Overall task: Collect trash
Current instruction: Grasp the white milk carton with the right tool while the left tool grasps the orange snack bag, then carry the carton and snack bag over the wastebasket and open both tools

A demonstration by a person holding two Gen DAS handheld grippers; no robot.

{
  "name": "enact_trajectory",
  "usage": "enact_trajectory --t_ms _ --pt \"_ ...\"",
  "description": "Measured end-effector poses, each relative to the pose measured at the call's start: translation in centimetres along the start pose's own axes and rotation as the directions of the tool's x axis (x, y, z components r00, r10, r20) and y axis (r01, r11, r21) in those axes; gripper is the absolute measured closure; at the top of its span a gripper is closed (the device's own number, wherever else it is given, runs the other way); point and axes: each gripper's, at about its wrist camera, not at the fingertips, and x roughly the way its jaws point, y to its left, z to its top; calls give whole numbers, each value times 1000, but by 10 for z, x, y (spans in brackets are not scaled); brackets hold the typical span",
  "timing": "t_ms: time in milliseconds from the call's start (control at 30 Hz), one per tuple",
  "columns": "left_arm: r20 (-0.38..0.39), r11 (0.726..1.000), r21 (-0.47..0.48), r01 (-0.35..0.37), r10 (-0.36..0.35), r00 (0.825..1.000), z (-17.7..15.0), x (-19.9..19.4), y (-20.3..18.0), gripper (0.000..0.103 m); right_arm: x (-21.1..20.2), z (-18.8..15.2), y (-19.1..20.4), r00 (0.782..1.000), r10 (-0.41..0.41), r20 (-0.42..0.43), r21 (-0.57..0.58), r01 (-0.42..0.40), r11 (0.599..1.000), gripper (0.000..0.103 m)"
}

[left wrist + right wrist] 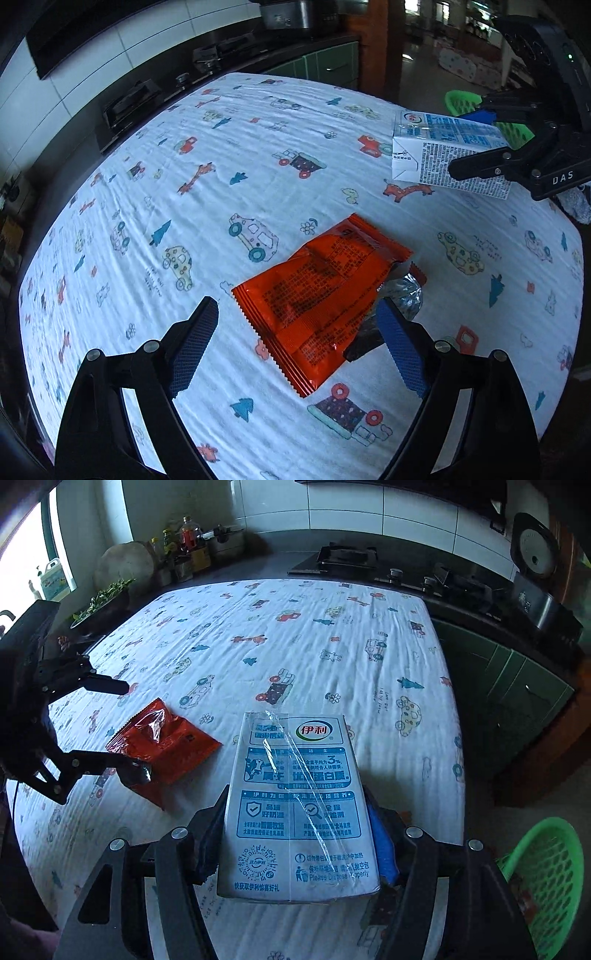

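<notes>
An orange snack wrapper (321, 295) lies on the patterned tablecloth (184, 192), with a silver foil scrap (404, 295) at its right side. My left gripper (299, 317) is open, its blue pads on either side of the wrapper's near end. The right wrist view shows the wrapper (166, 749) and the left gripper (129, 727) around it. My right gripper (295, 834) is shut on a white and blue milk carton (299, 812), held above the table. The left wrist view shows the carton (443, 155) in the right gripper (476, 144).
A green plastic basket (546, 878) stands beyond the table's right edge; it also shows in the left wrist view (465, 101). A dark counter with a stove (347, 559) runs behind the table. A rice cooker (535, 561) stands at the far right.
</notes>
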Motion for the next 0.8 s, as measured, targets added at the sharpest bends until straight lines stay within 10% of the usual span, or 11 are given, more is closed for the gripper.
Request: enact_trajectory --t_ms 233,800 --pt "-16 985 160 67 -66 998 4 13 -4 17 -14 -11 4 1000 9 3 28 -9 1000 40" --pt "-23 960 179 214 -213 977 7 33 13 20 -1 -27 5 998 -9 -69 57 13 998 34"
